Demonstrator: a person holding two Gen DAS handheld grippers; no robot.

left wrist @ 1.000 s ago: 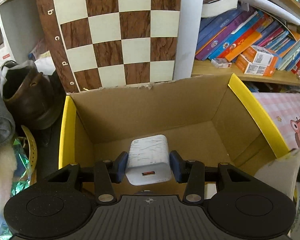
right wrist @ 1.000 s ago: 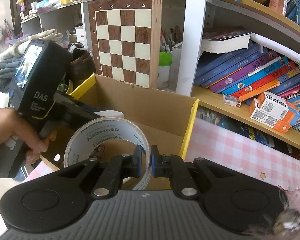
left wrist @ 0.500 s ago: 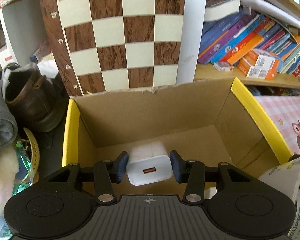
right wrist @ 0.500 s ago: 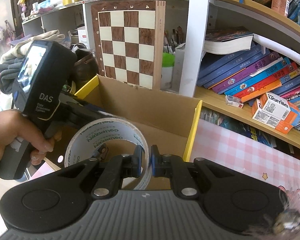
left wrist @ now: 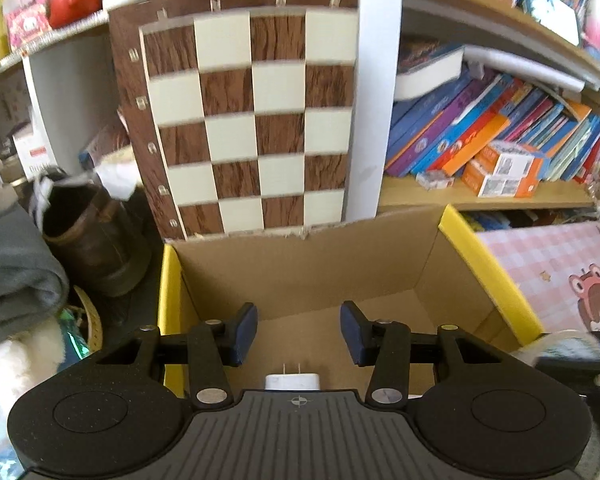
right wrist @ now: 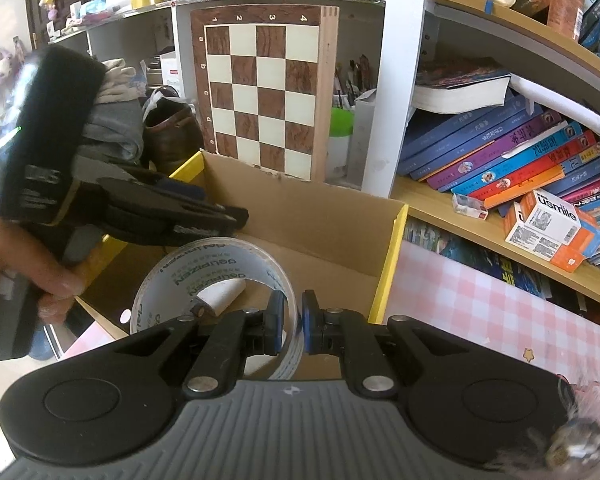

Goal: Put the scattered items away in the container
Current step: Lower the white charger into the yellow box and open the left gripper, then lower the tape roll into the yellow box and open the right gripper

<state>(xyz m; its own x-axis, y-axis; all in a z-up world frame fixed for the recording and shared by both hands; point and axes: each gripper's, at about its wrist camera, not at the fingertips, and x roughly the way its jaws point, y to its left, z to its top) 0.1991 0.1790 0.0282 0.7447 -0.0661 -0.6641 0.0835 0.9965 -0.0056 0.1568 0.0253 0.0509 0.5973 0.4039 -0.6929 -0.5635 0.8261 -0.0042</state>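
Left wrist view: left gripper (left wrist: 299,332) jaws opening, nothing between; white charger (left wrist: 293,381) lies in cardboard box (left wrist: 316,264). Right gripper (right wrist: 291,322) pinches tape roll (right wrist: 216,276) wall at box edge: carry it over the floor, then release low.

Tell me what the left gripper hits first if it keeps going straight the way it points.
Probably the bare floor of the cardboard box, near its back wall. The left gripper has nothing between its opening jaws; the white charger lies below and behind the fingertips, likely off that line. Depth is unclear.
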